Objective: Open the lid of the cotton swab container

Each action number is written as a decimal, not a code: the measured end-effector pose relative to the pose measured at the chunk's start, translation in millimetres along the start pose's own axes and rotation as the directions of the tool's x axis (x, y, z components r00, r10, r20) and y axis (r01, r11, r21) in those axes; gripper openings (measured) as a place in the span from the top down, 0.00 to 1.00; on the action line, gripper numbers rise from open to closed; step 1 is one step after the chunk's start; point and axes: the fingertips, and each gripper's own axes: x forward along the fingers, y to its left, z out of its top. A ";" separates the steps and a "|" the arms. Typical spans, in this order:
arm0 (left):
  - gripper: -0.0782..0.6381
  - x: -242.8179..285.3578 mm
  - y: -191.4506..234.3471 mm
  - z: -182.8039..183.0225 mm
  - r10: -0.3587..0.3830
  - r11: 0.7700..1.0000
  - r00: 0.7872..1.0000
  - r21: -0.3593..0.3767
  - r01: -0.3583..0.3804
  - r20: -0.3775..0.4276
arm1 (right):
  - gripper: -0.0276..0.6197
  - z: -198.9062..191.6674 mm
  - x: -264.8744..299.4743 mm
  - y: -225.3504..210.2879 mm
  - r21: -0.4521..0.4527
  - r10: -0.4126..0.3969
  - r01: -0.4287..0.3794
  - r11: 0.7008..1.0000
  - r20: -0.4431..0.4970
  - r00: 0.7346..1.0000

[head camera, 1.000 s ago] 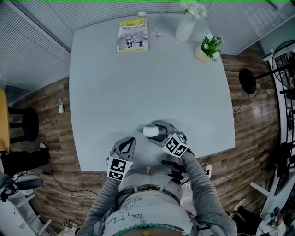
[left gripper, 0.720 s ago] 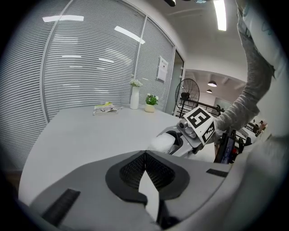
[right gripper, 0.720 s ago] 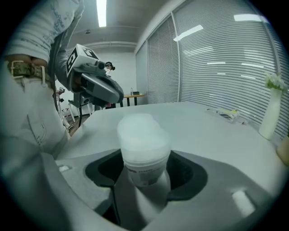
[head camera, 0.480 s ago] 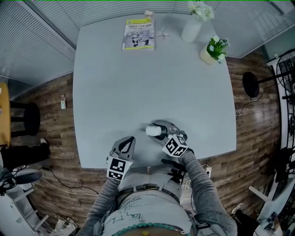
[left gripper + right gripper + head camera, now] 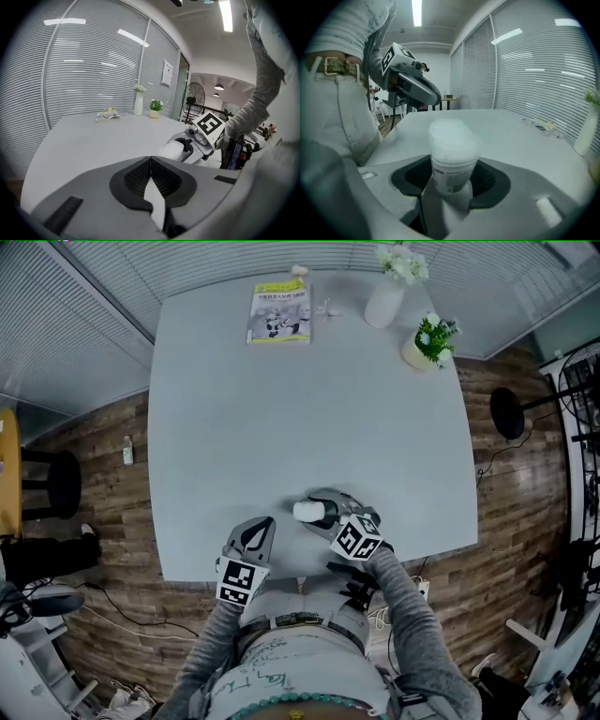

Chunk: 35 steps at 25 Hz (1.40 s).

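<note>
The cotton swab container (image 5: pixel 307 511) is a small cloudy plastic tub with a lid and a printed label. It sits between the jaws of my right gripper (image 5: pixel 315 503) near the table's front edge. In the right gripper view the container (image 5: pixel 453 154) stands lid-up between the pads of the right gripper (image 5: pixel 452 183). These jaws have just been closing and now rest against its sides. My left gripper (image 5: pixel 262 527) is a little to the left of it, shut and empty. From the left gripper (image 5: pixel 150 160) I see the container (image 5: pixel 172 150) and the right gripper (image 5: pixel 202 139) just ahead.
The grey table (image 5: pixel 309 409) stretches away from me. At its far edge lie a yellow booklet (image 5: pixel 278 313), a white vase with flowers (image 5: pixel 384 298) and a small potted plant (image 5: pixel 427 341). The table's front edge runs just below both grippers.
The right gripper has rolled slightly with the container between its jaws. The left gripper has kept still.
</note>
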 end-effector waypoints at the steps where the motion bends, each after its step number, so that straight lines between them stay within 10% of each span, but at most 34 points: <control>1: 0.89 -0.5 -1.2 1.2 -0.003 1.000 1.000 0.003 0.003 0.004 | 0.59 1.5 -2.2 0.6 0.005 0.000 0.000 1.000 0.005 1.000; 35: 0.89 -78.5 -59.0 145.3 -0.132 0.964 0.956 0.258 0.062 0.264 | 0.59 144.4 -127.8 6.0 -0.024 0.003 0.001 1.000 0.173 0.985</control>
